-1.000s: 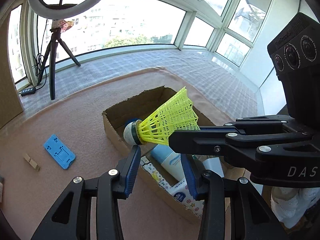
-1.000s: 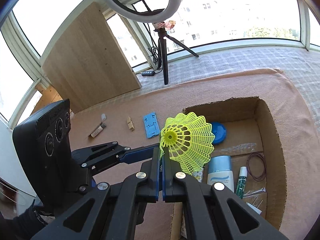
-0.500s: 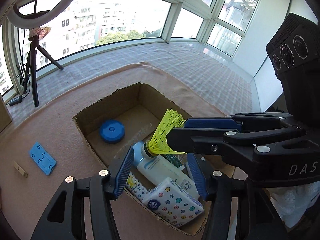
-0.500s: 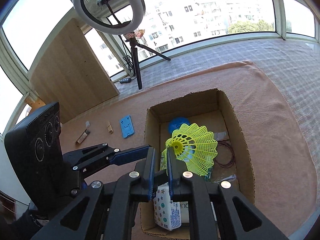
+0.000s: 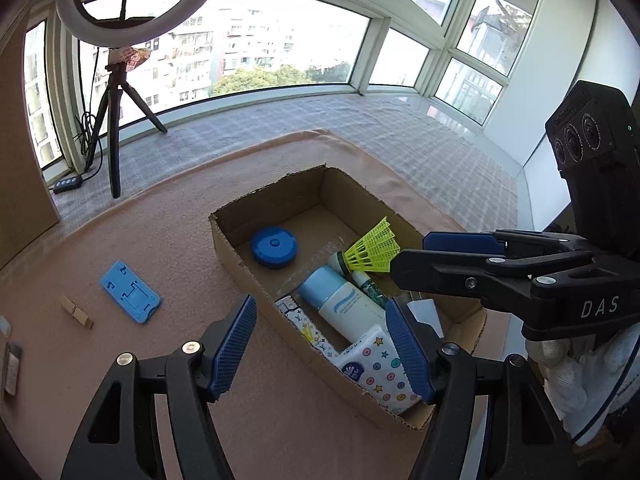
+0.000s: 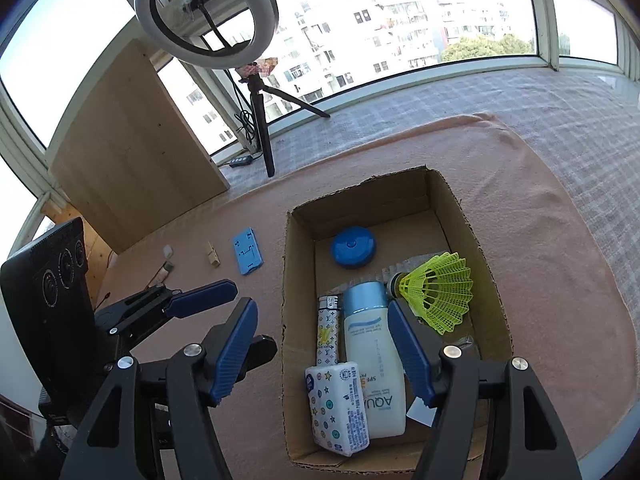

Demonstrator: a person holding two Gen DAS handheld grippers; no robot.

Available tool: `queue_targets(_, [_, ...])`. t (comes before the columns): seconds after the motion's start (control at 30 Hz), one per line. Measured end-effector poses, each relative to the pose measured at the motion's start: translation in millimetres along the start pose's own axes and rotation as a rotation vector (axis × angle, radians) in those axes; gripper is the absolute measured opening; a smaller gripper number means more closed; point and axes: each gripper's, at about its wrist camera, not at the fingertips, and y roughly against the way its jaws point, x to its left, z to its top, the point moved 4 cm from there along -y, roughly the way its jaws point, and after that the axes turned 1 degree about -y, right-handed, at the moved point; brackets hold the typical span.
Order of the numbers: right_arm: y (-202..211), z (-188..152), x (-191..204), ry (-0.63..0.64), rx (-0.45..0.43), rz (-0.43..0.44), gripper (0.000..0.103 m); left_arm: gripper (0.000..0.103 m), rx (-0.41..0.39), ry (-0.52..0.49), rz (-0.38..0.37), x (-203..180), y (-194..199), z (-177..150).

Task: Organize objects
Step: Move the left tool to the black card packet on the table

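Observation:
A yellow shuttlecock (image 6: 438,292) lies on its side inside the open cardboard box (image 6: 468,224), apart from both grippers; in the left wrist view the shuttlecock (image 5: 370,250) rests by the box's right wall. My right gripper (image 6: 320,344) hangs above the box's near end with its jaws opening and nothing gripped. My left gripper (image 5: 320,344) stands open over the box's near corner (image 5: 224,236), also holding nothing. The box also holds a blue round lid (image 6: 353,247), a white lotion bottle (image 6: 374,364), a patterned tissue pack (image 6: 338,408) and a patterned tube (image 6: 328,332).
On the tan cloth left of the box lie a blue phone stand (image 6: 248,251), a wooden clothespin (image 6: 213,255) and small bits (image 6: 167,258). A ring light on a tripod (image 6: 260,120) and a wooden board (image 6: 132,152) stand behind. A gloved hand (image 5: 580,376) holds the right gripper.
The right gripper, shut on the shuttlecock a second ago, carried it over the box and opened; the shuttlecock dropped into the box. The left gripper's jaws widened.

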Motion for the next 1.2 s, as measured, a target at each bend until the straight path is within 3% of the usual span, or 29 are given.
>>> queue_targets(0.37, [-6.7,-17.2,31.3,0.01,0.009,0.019,0.064,0.071,-0.015,0.085,0.082,64.0,54.1,-35.1])
queue_targets(0.67, [-19.2,-30.9,53.8,-0.006,0.035,0.047,0.064,0.071,0.01,0.23,0.194,159.2,96.5,-86.9])
queue_targets(0.9, [-31.3,-36.3,71.2,-0.001,0.057,0.05,0.064,0.071,0.042,0.275,0.274,229.1,127.4,-113.0])
queue_targets(1.2, [-41.9,-46.0,86.4,0.005,0.082,0.026,0.064,0.071,0.097,0.322,0.305,316.4,147.2,-129.9])
